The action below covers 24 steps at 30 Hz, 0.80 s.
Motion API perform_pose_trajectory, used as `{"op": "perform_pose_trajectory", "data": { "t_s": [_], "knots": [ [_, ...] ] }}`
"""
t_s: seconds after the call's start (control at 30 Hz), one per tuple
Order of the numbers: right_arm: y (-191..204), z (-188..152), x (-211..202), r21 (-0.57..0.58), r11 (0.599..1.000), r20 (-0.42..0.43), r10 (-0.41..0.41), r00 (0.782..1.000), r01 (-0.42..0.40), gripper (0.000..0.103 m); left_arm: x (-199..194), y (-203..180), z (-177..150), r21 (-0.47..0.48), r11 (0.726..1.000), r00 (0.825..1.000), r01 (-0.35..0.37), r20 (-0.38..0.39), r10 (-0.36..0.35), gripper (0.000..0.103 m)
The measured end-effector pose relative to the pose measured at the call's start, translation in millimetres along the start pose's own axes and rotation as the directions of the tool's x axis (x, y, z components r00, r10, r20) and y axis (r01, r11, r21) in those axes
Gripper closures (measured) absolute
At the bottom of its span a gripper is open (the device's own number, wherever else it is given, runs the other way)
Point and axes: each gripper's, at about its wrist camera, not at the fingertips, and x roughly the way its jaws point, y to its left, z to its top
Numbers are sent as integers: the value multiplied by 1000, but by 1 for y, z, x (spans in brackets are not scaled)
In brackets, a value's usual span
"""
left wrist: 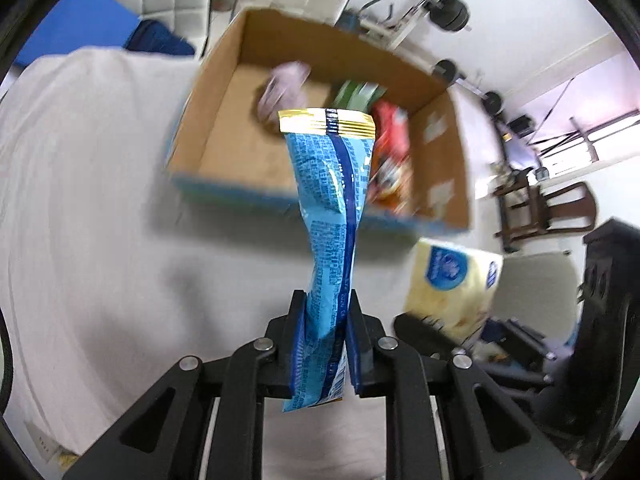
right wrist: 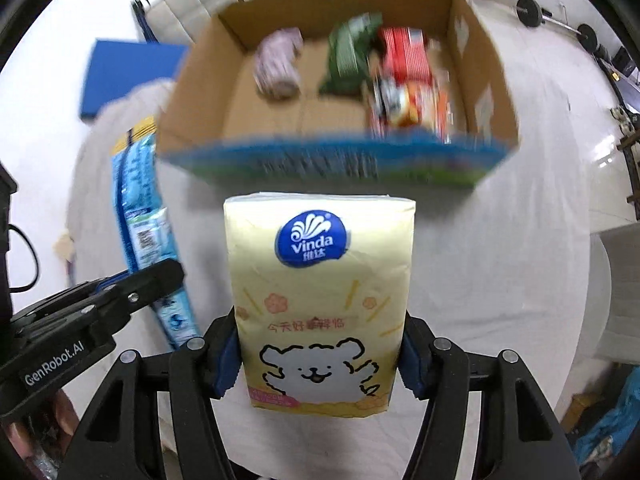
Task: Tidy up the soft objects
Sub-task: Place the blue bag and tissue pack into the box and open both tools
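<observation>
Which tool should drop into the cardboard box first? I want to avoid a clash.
Probably right: its tool holds the Vinda tissue pack squarely facing the cardboard box, while the left tool with the blue packet approaches from the side.

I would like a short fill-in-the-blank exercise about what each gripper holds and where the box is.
1. The left gripper is shut on a long ____ snack packet.
2. The right gripper holds a pale yellow pack of ____.
3. The cardboard box ahead already has ____ items inside.
4. A white ____ is drawn on the yellow pack.

Missing words: blue; tissues; three; bear
</observation>
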Motion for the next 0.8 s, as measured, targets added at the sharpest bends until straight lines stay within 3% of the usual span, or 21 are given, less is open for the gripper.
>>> {"op": "perform_pose_trajectory", "data": {
  "t_s": [0.13, 0.27, 0.33, 0.4, 0.53, 0.8],
  "knots": [
    [-10, 45, -40, -3, 1000, 65, 11, 998, -11, 38, -10, 0, 45, -36, 999, 999, 22, 30, -21, 88],
    [-12, 99, -32, 10, 1000, 110, -7, 994, 6, 38, 6, 15, 90, -142, 989, 998, 33, 53, -26, 88],
    [-14, 118, -27, 23, 999, 123, -28, 992, 25, 38, 34, 26, 105, -217, 974, 998, 58, 43, -50, 88],
    [-17, 138, -12, 41, 999, 115, -37, 993, 32, 38, 52, 38, 118, -298, 951, 997, 75, 37, -67, 88],
    [-22, 170, 27, 52, 998, 62, -49, 997, 46, 38, 84, 54, 137, -367, 928, 998, 57, 12, -57, 88],
    [-24, 203, 117, -7, 995, -62, -101, 993, 101, 37, 119, 70, 150, -366, 930, 997, -18, -71, -9, 87]
  ]
}}
